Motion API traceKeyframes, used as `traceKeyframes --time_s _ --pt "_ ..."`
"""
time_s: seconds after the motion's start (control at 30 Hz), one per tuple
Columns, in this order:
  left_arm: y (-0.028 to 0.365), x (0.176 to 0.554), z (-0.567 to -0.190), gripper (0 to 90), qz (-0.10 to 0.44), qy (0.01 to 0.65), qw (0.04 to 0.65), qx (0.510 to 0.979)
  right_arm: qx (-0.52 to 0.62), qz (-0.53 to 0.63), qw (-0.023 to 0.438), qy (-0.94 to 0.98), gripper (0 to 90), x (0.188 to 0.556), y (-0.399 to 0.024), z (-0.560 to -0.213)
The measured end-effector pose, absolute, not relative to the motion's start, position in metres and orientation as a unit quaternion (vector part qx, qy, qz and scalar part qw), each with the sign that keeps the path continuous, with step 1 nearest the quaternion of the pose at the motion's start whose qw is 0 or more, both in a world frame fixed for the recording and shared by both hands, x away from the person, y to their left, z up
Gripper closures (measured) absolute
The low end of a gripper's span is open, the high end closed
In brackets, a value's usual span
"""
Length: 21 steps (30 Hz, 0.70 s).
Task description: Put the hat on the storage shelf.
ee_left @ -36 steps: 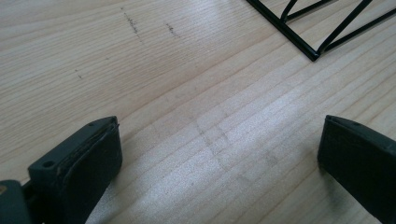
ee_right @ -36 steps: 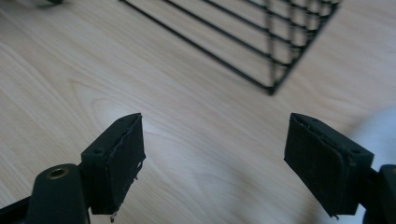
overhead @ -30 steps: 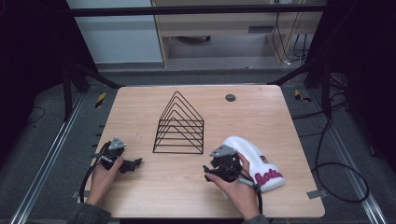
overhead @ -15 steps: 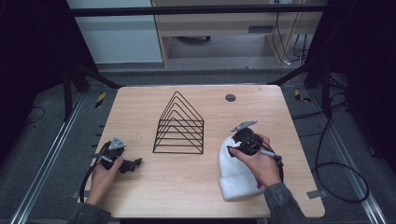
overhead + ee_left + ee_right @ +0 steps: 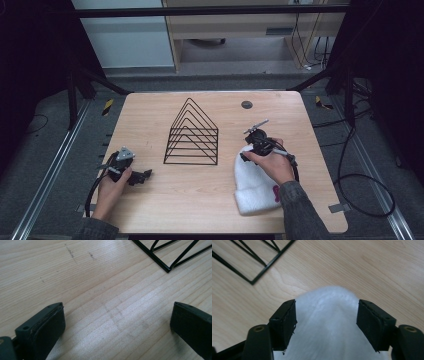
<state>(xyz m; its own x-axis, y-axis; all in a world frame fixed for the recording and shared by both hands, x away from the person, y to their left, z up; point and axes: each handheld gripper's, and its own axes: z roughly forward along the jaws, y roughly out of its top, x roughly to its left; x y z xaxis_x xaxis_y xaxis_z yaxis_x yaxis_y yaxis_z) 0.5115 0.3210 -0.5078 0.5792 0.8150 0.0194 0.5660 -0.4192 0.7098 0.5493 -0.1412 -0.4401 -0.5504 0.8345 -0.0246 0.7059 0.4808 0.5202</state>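
Observation:
A white knit hat point(image 5: 255, 192) with a red mark lies flat on the wooden table point(image 5: 200, 215) at the front right, its rounded end pointing away from the person. My right gripper point(image 5: 248, 151) hovers over that rounded end. In the right gripper view its jaws point(image 5: 325, 312) straddle the hat point(image 5: 324, 337) without squeezing it; they have just been opening, with the hat between them. My left gripper point(image 5: 142, 176) rests at the front left, jaws wide apart over bare wood point(image 5: 117, 315).
A black wire rack point(image 5: 192, 135) shaped like stacked triangles stands mid-table between the two hands; its corner shows in the left gripper view point(image 5: 170, 257) and the right gripper view point(image 5: 254, 262). A small dark disc point(image 5: 246, 104) sits near the far edge.
The right hand has moved away from the person, toward the table's middle right. The hat has swung from lying slantwise to pointing straight away. The left hand has stayed put.

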Motion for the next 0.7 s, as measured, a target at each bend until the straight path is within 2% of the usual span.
traceKeyframes --time_s 0.1,0.3,0.37,0.57,0.6,0.63,0.7 --pt "0.321 0.511 -0.508 0.0 0.185 0.420 0.338 0.822 0.459 0.227 0.132 0.849 29.4 0.554 -0.137 -0.447" --pt "0.321 0.511 -0.508 0.0 0.185 0.420 0.338 0.822 0.457 0.204 0.112 0.859 36.4 0.557 -0.122 -0.466" --pt "0.321 0.511 -0.508 0.0 0.185 0.420 0.338 0.822 0.458 0.196 0.113 0.860 42.8 0.556 -0.120 -0.473" --pt "0.321 0.512 -0.508 0.0 0.184 0.420 0.338 0.822 0.457 0.203 0.106 0.860 71.3 0.555 -0.125 -0.470" --pt "0.321 0.512 -0.508 0.0 0.184 0.420 0.338 0.822 0.457 0.203 0.106 0.860 71.3 0.555 -0.125 -0.470" --pt "0.321 0.512 -0.508 0.0 0.185 0.420 0.337 0.822 0.451 0.211 0.100 0.862 78.0 0.555 -0.127 -0.470" --pt "0.321 0.512 -0.508 0.0 0.185 0.420 0.338 0.822 0.449 0.218 0.104 0.860 80.5 0.553 -0.127 -0.469"
